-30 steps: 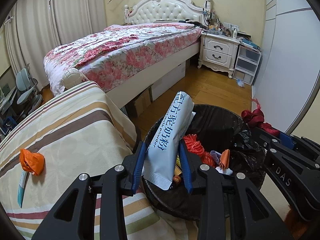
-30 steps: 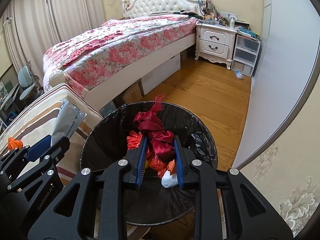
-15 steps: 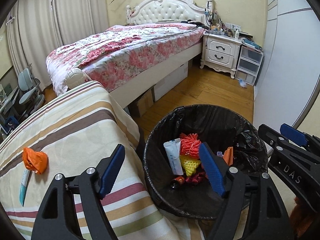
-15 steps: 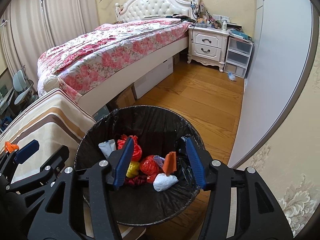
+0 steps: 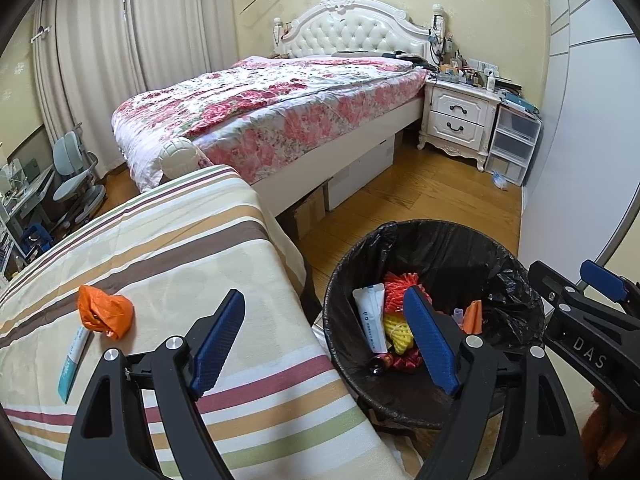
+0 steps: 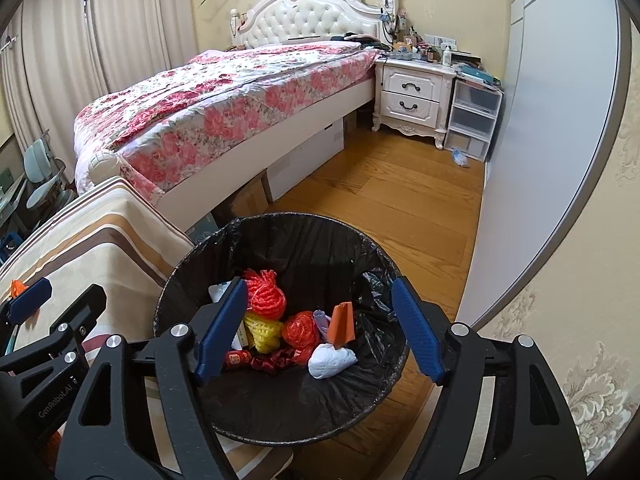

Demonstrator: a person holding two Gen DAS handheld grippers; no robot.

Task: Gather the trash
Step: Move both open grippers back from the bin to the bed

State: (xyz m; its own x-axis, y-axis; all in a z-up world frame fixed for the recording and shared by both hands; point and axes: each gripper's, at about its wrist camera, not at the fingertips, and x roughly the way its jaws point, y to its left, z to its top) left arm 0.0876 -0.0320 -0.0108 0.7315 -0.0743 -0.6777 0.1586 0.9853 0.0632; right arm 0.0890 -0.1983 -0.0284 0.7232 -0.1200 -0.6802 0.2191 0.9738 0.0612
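Note:
A black-lined trash bin (image 5: 448,240) (image 6: 304,232) stands on the wood floor beside the striped surface. It holds a white sachet (image 5: 371,322), red and yellow netting (image 6: 266,298), a red cloth (image 6: 276,363), an orange piece (image 6: 343,323) and a white wad (image 6: 331,361). My left gripper (image 5: 324,340) is open and empty, straddling the bin's left rim. My right gripper (image 6: 318,328) is open and empty over the bin. A crumpled orange wrapper (image 5: 105,316) and a teal-and-white tube (image 5: 74,360) lie on the striped cloth (image 5: 192,248).
A bed with a floral quilt (image 5: 280,108) lies beyond. A white nightstand (image 5: 460,120) and clear plastic drawers (image 5: 514,140) stand against the far wall. Boxes (image 5: 360,180) sit under the bed. A grey wall panel (image 6: 540,160) is at right.
Both grippers opened. The white sachet dropped from the left and the red cloth from the right; both now lie in the bin. The left gripper shifted left toward the striped cloth.

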